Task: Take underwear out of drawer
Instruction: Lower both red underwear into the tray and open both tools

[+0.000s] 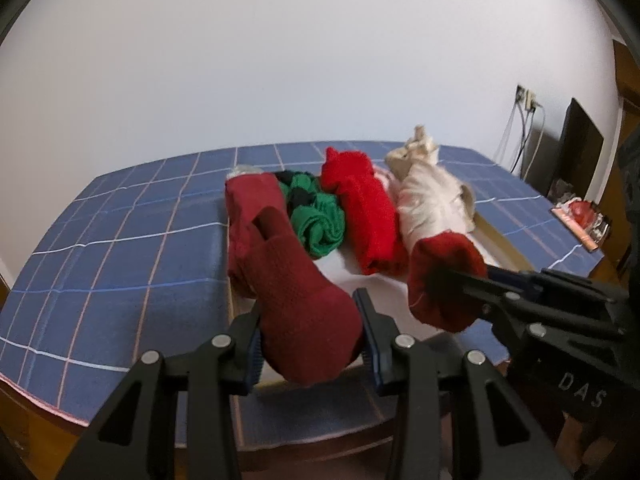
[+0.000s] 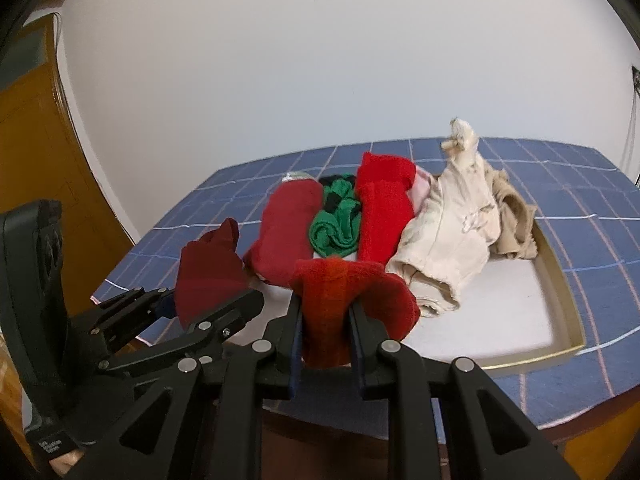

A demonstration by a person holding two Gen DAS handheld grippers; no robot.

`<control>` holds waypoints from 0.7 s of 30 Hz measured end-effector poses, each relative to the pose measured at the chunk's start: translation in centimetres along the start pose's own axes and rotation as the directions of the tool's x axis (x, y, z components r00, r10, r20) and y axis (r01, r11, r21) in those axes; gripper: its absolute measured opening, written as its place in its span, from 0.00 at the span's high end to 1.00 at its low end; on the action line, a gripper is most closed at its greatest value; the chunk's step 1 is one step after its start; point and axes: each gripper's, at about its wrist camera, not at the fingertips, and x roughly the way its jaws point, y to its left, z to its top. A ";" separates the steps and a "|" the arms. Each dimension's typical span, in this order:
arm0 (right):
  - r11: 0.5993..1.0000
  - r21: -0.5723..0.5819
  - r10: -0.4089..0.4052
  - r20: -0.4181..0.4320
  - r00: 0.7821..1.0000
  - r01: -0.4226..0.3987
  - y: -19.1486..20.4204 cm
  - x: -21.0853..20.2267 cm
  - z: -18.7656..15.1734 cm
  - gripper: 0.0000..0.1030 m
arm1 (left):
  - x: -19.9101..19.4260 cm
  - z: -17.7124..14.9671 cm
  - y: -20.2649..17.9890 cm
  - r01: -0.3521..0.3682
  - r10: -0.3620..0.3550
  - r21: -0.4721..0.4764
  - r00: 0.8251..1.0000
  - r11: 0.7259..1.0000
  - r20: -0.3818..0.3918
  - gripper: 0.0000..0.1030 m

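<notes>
Above the drawer (image 2: 560,280), each claw, left claw (image 1: 310,344) and right claw (image 2: 322,332), grips 1 red garment (image 1: 304,300), while 4 rolls (image 2: 380,216) remain inside.

Home room, likely bedroom. Table (image 1: 120,240) under blue checked cloth (image 2: 580,184); rolled underwear (image 1: 360,216) in shallow drawer (image 2: 560,280); plain white wall (image 1: 280,60), wall socket with cables (image 1: 528,104), wooden furniture (image 2: 32,140) at side.
</notes>
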 end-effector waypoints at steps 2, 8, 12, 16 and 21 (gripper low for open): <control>1.000 0.003 -0.001 -0.020 1.000 0.001 -0.1 1.0 -0.1 0.79 | 0.8 -0.1 0.1 -0.009 0.009 0.002 1.000 1.000 -0.013 0.63; 1.000 0.020 -0.006 -0.045 0.999 0.007 -0.5 3.2 0.1 0.79 | 3.0 -0.2 0.9 -0.027 0.026 -0.007 0.999 1.000 -0.046 0.63; 1.000 0.025 -0.009 -0.061 0.998 0.011 -0.5 4.3 0.2 0.79 | 4.3 -0.2 1.2 -0.046 0.046 -0.006 0.997 0.999 -0.059 0.63; 1.000 0.029 -0.010 -0.077 0.997 0.012 -0.6 5.5 0.2 0.79 | 5.3 -0.6 1.4 -0.059 0.059 0.000 0.996 0.998 -0.061 0.64; 0.999 0.040 -0.004 -0.089 0.996 0.008 -0.7 6.3 0.2 0.79 | 5.8 -0.5 1.2 -0.083 0.085 0.030 0.995 0.996 -0.053 0.64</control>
